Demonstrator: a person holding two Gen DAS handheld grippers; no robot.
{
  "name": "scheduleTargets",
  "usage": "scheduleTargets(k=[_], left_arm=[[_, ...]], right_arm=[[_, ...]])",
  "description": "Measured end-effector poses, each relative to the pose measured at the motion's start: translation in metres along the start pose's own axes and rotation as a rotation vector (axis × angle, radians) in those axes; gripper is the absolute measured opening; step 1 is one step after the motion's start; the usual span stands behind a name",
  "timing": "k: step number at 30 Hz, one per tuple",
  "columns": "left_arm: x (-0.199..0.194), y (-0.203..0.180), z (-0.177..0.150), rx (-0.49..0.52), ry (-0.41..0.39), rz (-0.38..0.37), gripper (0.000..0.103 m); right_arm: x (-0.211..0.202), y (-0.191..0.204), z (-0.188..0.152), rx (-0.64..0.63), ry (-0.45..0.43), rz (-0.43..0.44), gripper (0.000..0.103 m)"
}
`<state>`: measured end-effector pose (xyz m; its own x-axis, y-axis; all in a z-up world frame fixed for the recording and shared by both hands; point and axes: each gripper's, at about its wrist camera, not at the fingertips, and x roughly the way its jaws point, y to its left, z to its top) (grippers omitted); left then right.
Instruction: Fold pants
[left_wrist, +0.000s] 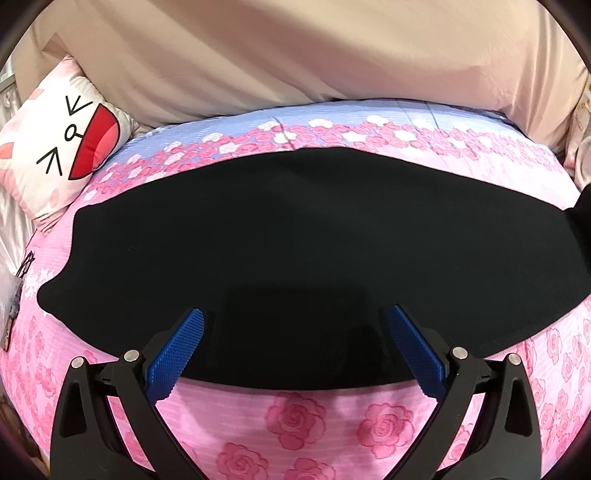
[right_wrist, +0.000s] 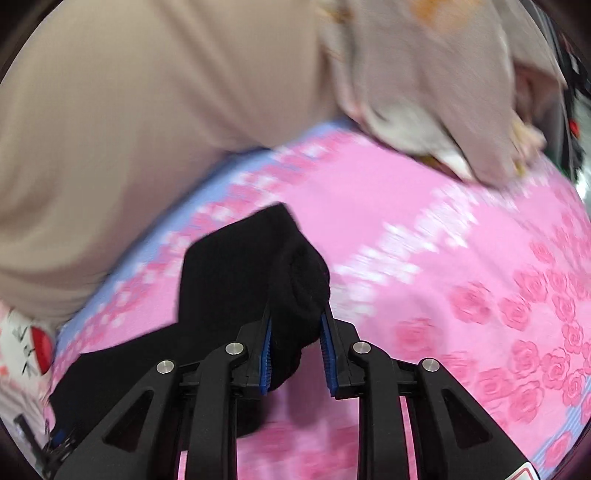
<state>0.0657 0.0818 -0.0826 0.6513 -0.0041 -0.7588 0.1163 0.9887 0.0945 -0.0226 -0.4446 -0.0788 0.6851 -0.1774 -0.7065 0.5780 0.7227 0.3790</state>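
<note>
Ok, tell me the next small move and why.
Probably carry the right gripper, shut on a bunched end of the black pants, across toward the flat part. The left gripper is open over the near edge, holding nothing.

One pair of black pants (left_wrist: 258, 236), two grippers – left gripper (left_wrist: 295, 347), right gripper (right_wrist: 297, 332) – one cartoon pillow (left_wrist: 55, 147)

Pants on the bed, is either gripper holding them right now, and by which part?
The right gripper pinches a bunched end of the black pants; which end cannot be told. The left gripper is open, holding nothing.
</note>
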Motion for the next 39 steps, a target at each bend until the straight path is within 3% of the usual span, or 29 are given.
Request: scheduleTargets(k=[3, 6, 9, 11, 12, 13, 15, 19, 21, 23, 27, 30, 33, 35, 37, 39], left_arm=[[0.005, -0.007, -0.003, 0.006, 0.019, 0.011, 0.098], [0.009, -0.013, -0.006, 0.017, 0.036, 0.034, 0.098], [0.010, -0.018, -0.007, 0.020, 0.042, 0.056, 0.098], [0.010, -0.020, -0.007, 0.014, 0.044, 0.059, 0.098], [0.011, -0.022, -0.007, 0.010, 0.046, 0.060, 0.098], [0.012, -0.023, -0.006, 0.004, 0.051, 0.060, 0.098], [0.012, -0.025, -0.005, 0.000, 0.056, 0.059, 0.098], [0.006, -0.026, -0.002, -0.004, 0.051, 0.035, 0.098], [0.003, -0.023, -0.001, -0.012, 0.045, 0.024, 0.098], [-0.002, -0.015, -0.001, -0.026, 0.034, 0.014, 0.098], [-0.011, 0.009, 0.000, -0.072, 0.009, 0.006, 0.098], [-0.017, 0.033, -0.002, -0.111, -0.004, 0.012, 0.098], [-0.023, 0.056, -0.008, -0.139, -0.008, 0.024, 0.098], [-0.024, 0.071, -0.012, -0.155, -0.006, 0.034, 0.098], [-0.023, 0.084, -0.017, -0.171, 0.001, 0.049, 0.098], [-0.023, 0.098, -0.022, -0.191, 0.003, 0.054, 0.098]], right_arm=[[0.026, -0.028, -0.008, 0.057, 0.055, 0.010, 0.023], [0.025, -0.046, -0.012, 0.125, 0.029, 0.126, 0.026], [0.028, -0.055, -0.011, 0.198, 0.035, 0.277, 0.051], [0.028, -0.048, -0.010, 0.159, 0.045, 0.260, 0.053], [0.028, -0.042, -0.009, 0.122, 0.051, 0.236, 0.051], [0.029, -0.035, -0.009, 0.087, 0.072, 0.221, 0.018], [0.025, -0.022, -0.007, 0.066, 0.075, 0.217, 0.017], [-0.014, 0.031, 0.004, -0.035, -0.012, 0.295, 0.017], [-0.043, 0.089, 0.008, -0.145, -0.043, 0.397, 0.017], [-0.056, 0.147, -0.001, -0.269, -0.030, 0.445, 0.018], [-0.050, 0.262, -0.051, -0.491, 0.065, 0.583, 0.018], [-0.014, 0.335, -0.109, -0.658, 0.155, 0.594, 0.018], [0.034, 0.375, -0.172, -0.732, 0.316, 0.602, 0.023], [0.054, 0.381, -0.211, -0.776, 0.386, 0.547, 0.027], [0.046, 0.377, -0.222, -0.745, 0.335, 0.541, 0.032], [0.023, 0.363, -0.214, -0.679, 0.317, 0.613, 0.034]])
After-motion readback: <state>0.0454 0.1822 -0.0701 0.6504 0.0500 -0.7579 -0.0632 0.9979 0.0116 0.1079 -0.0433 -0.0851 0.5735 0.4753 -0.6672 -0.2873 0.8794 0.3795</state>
